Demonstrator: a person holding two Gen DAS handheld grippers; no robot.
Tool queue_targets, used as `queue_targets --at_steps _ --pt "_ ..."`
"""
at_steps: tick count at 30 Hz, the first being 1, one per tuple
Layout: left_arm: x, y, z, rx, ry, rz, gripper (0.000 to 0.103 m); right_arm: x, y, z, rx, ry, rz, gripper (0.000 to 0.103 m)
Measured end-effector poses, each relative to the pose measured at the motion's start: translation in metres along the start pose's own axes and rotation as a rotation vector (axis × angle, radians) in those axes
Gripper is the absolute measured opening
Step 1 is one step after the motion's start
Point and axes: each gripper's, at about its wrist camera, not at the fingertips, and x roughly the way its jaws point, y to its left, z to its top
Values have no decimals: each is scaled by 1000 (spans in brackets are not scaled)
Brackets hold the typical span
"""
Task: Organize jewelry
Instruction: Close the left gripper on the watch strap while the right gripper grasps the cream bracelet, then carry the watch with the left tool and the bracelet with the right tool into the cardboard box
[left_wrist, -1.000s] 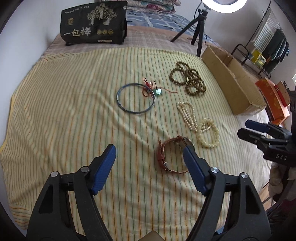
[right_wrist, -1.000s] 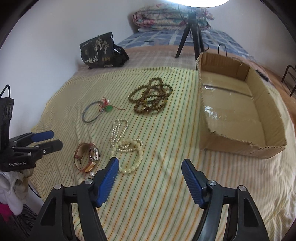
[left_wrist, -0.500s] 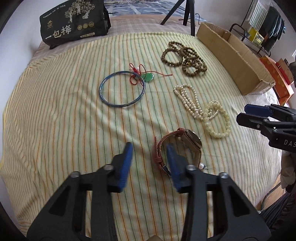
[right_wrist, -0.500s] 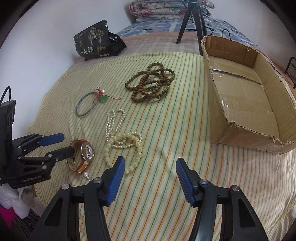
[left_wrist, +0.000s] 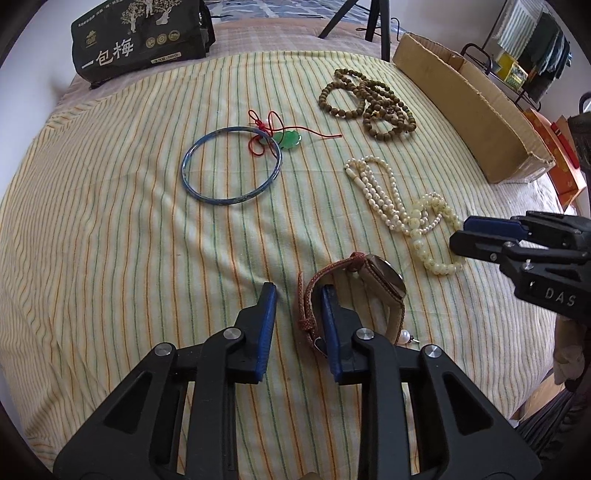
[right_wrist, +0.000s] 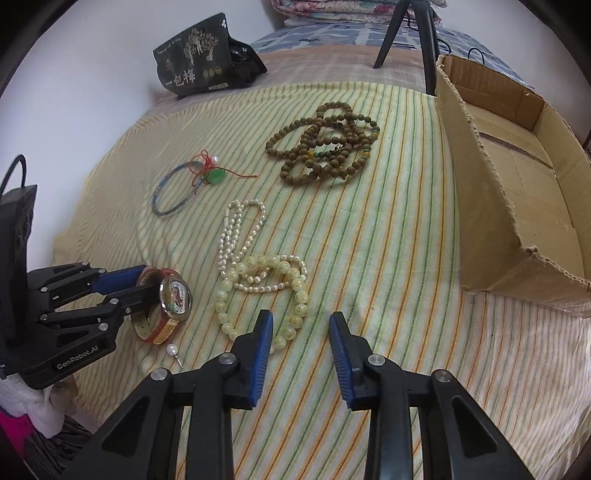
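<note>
watch: it's lying at the near edge of the bed, on the striped cover, roughly 5 o'clock from the blue bangle. The watch is on its side with the brown strap looping toward the camera.

left gripper: the left gripper is closing right now, jaws still a bit apart. One finger is sitting inside the strap loop, the other outside, so the strap is going between them but isn't pinched yet as far as I can see.

right gripper: the right gripper is closing too, with nothing between its jaws, just cover. The pale bead bracelet is lying just off its left finger, at about 10 o'clock.

box: the cardboard box is sitting open at 2 o'clock from the right gripper.

step: looks like the first pick, watch strap first.

next: I'd guess it's finishing the squeeze on the strap, lifting straight up, then carrying it over to the box. The loose pearl pin beside the watch could get dragged along.
</note>
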Motion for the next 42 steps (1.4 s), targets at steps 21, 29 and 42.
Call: queue_targets --at_steps 21,29,42 --pt "-14 -1 7 -24 -56 -51 7 -28 6 12 -7 -111 51 5" --pt "-35 -5 21 -45 -117 -88 7 -63 12 22 -35 -203 49 5" --pt "-56 -43 61 -41 -205 -167 8 -118 -39 35 49 -348 10 5"
